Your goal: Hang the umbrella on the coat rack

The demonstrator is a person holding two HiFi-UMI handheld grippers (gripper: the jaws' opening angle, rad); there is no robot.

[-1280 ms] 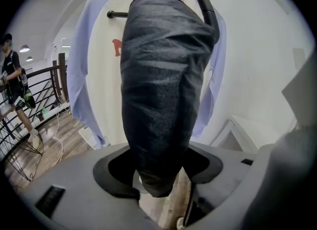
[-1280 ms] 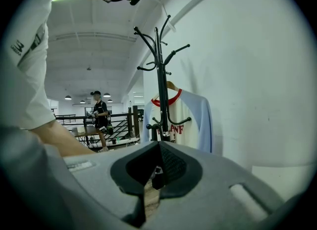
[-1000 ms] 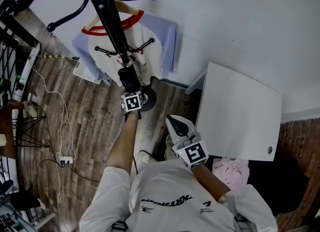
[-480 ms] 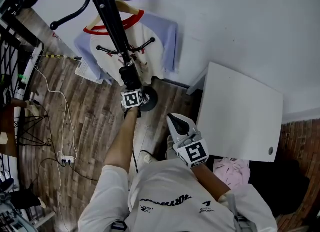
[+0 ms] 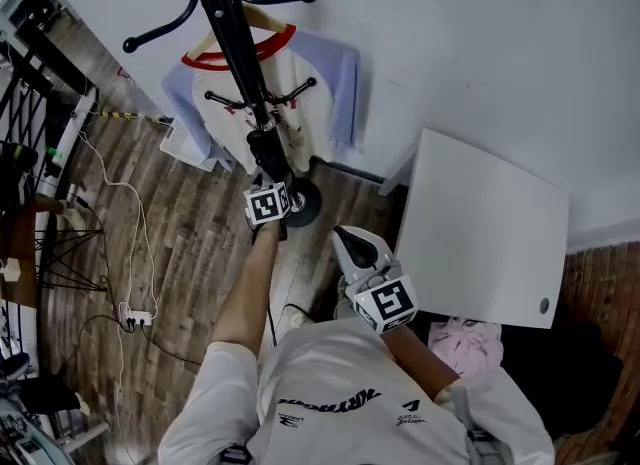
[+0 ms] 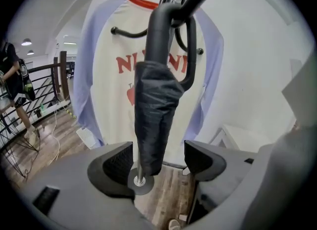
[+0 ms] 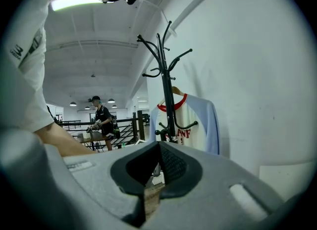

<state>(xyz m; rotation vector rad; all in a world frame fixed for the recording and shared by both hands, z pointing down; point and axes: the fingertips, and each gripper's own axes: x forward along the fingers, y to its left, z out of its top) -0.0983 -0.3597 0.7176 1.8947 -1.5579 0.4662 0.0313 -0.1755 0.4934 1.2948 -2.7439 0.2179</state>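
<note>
Left gripper view: the left gripper (image 6: 158, 161) has just been opening its jaws. They now stand apart on either side of the folded black umbrella (image 6: 154, 115) without touching it, whereas earlier its fabric filled the gap. The umbrella hangs by its curved handle from a hook of the coat rack (image 5: 240, 53), in front of a T-shirt (image 6: 99, 75). Right gripper (image 7: 157, 167): jaws together, empty.

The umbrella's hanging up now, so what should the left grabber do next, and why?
Probably pull the left gripper straight back. Its jaws have just been opening and stand apart, with the umbrella between them, untouched; its curved handle hangs on the coat rack. Backing off straight should avoid knocking it.
</note>
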